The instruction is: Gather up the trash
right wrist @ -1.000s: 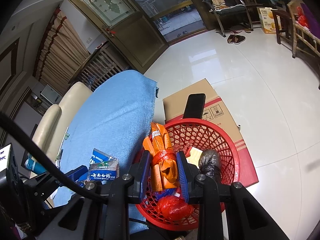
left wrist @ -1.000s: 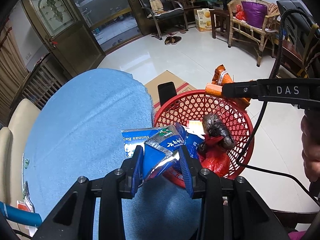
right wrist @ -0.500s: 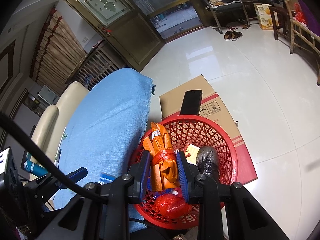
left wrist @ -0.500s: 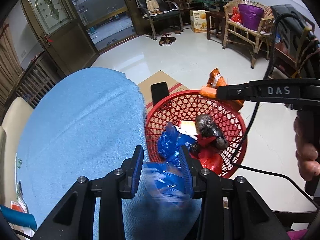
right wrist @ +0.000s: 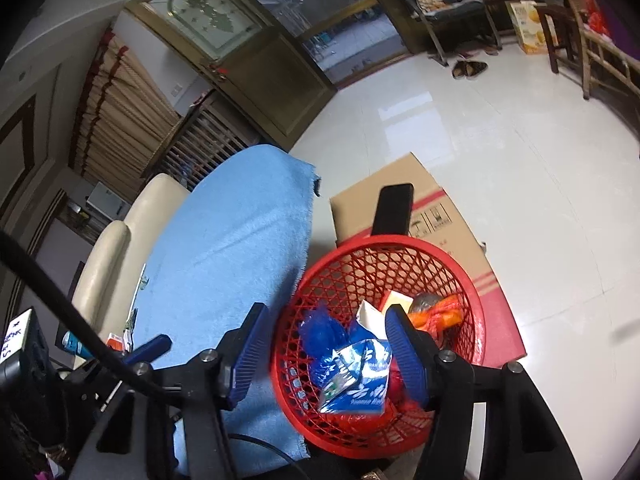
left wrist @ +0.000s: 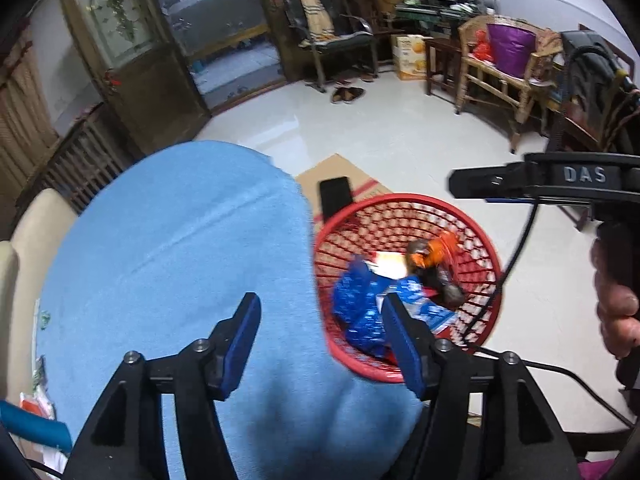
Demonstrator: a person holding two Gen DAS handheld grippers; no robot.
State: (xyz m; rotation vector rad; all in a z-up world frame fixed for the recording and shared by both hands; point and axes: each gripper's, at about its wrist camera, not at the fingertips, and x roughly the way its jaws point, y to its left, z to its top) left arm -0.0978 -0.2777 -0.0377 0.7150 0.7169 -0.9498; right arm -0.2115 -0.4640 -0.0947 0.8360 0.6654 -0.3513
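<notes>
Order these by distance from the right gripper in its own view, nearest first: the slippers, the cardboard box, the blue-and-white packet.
1. Blue-and-white packet, in the red basket, between the right gripper's opening jaws.
2. Cardboard box, behind the basket.
3. Slippers, far across the floor.

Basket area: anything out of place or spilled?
No spill: the wrappers, orange bag and other trash lie inside the red basket. One oddity: a black phone stands propped at the basket's far rim, against the cardboard box. Both grippers are opening, nothing between their fingers.

Probably a home's living room: wicker armchair [left wrist: 496,64], slippers [left wrist: 347,94] by glass doors [left wrist: 224,36], cream sofa [right wrist: 132,236].
</notes>
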